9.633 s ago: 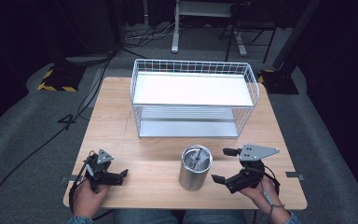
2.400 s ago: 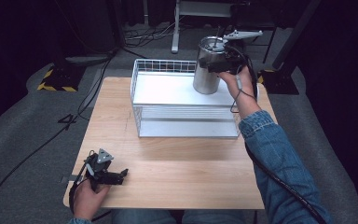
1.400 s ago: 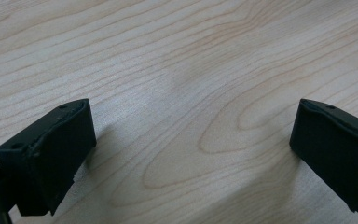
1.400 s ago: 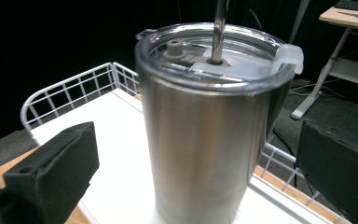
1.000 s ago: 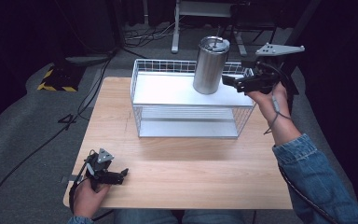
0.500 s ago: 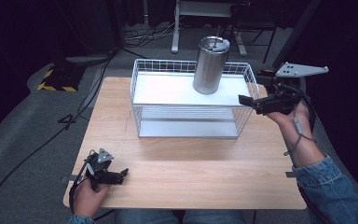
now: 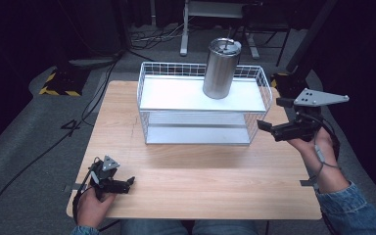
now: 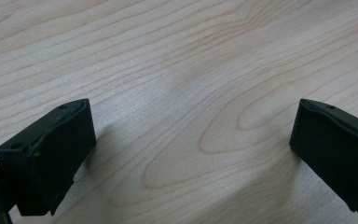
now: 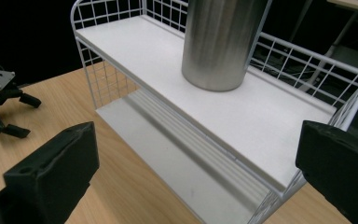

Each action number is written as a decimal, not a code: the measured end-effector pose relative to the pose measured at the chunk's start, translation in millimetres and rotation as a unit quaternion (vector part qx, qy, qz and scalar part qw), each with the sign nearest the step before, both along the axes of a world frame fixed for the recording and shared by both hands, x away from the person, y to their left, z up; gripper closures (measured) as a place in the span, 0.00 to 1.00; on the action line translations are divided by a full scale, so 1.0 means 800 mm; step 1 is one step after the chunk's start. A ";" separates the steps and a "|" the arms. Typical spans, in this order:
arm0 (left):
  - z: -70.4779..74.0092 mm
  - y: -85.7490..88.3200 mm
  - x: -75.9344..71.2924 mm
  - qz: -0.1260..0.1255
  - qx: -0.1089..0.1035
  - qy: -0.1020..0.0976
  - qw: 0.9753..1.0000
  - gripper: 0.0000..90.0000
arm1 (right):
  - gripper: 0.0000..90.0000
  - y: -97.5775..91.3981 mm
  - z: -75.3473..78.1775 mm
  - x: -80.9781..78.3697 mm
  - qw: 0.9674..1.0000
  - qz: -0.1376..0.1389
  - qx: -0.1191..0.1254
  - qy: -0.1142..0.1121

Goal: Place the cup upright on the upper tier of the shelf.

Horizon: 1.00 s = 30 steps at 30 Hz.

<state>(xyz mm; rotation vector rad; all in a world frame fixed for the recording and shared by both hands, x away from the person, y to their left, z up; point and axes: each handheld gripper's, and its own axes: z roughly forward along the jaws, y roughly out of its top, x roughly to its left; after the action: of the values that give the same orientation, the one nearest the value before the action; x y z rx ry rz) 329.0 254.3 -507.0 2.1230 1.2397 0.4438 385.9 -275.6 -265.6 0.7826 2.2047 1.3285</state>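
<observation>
The stainless steel tumbler (image 7: pixel 220 68) is standing upright on the top shelf of the white wire rack (image 7: pixel 149 93), toward the rack's back right, and it is no longer being gripped. A moment ago it was being carried over the rack by the right tongs (image 7: pixel 269 129); now those tongs are being drawn away, off the rack's right end and above the counter (image 7: pixel 215 176). In the right gripper view they are being held wide, with nothing between them, and the tumbler (image 9: pixel 221 42) is being seen well apart from both jaws, resting flat on the shelf of the rack (image 9: pixel 93 51).

The left tongs (image 7: pixel 127 182) are being kept low at the near left of the rack, against the counter (image 8: pixel 191 84), spread wide and empty, unmoved through the transfer.

The placing is being judged as finished: the tumbler is being left on the upper shelf, and only the retreat of the right hand (image 7: pixel 318 152) is being completed.
</observation>
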 end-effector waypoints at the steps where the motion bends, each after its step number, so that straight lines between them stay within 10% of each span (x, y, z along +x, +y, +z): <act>1: 0.000 0.000 0.000 0.000 0.000 0.000 1.000 0.01 | 0.00 -0.001 -0.010 -0.003 1.000 0.001 -0.001 0.007; 30: 0.000 0.000 0.000 0.000 0.000 0.000 1.000 0.01 | 0.00 -0.020 -0.175 -0.021 0.997 -0.016 -0.007 0.074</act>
<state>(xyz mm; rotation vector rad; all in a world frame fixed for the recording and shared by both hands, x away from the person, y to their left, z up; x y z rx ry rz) 329.0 254.3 -507.0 2.1227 1.2398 0.4434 369.1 -291.3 -405.6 0.9344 2.3025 1.2748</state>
